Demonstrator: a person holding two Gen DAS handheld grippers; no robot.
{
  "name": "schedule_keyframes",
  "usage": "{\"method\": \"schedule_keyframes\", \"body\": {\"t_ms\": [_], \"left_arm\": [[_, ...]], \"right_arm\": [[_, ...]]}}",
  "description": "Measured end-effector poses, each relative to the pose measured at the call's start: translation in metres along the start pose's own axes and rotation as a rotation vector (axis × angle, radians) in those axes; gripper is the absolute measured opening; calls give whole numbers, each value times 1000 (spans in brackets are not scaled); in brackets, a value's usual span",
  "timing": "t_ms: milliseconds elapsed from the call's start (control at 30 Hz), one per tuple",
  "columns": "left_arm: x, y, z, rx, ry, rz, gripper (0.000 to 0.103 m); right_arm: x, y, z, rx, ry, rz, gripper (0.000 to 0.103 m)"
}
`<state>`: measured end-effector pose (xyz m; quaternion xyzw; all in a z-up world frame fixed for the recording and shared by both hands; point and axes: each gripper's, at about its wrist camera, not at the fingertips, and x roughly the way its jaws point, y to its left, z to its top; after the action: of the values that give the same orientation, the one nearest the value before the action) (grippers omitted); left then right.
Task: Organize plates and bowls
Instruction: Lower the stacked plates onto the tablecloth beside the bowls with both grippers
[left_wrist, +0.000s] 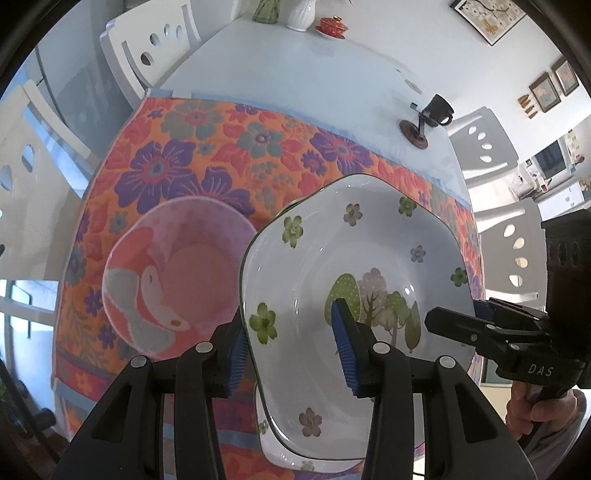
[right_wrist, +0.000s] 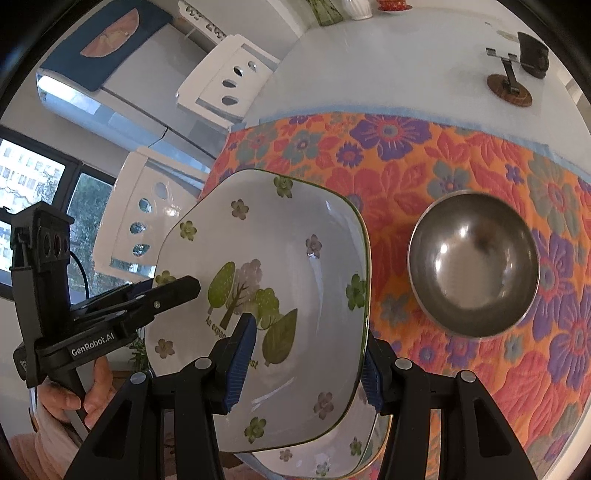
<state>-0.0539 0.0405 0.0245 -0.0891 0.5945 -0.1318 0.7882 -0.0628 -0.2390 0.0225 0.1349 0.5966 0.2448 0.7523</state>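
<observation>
A white deep plate with green flowers and a tree picture (left_wrist: 314, 258) (right_wrist: 280, 229) is held tilted above the table by both grippers. My left gripper (left_wrist: 291, 350) is shut on its left rim, one blue pad inside and one outside. My right gripper (right_wrist: 304, 369) is shut on the opposite rim in the same way. Each gripper also shows in the other view: the right gripper (left_wrist: 432, 317) and the left gripper (right_wrist: 184, 288). A second matching plate (left_wrist: 295, 458) (right_wrist: 314, 465) lies right beneath. A pink bowl (left_wrist: 177, 273) sits to the left, a steel bowl (right_wrist: 472, 262) to the right.
An orange and purple floral cloth (left_wrist: 207, 155) covers the near part of the white table (left_wrist: 295, 66). A black stand and cup (left_wrist: 424, 118) stand further back, a vase and a red lidded cup (left_wrist: 332, 26) at the far end. White chairs (left_wrist: 155, 48) surround the table.
</observation>
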Motion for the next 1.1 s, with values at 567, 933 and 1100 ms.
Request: {"method": "schedule_keyframes", "body": {"t_ms": [567,933,1100], "left_arm": [[-1,5,-42,19,21,-23,38],[5,5,-68,26,52,-31,38],[8,3,-79,31,66,-33,38]], "right_arm": [[11,4,-53,28,44,-19,51],[21,4,-82,45,86,-21,51],[25,3,-89,52,98,-24,51]]}}
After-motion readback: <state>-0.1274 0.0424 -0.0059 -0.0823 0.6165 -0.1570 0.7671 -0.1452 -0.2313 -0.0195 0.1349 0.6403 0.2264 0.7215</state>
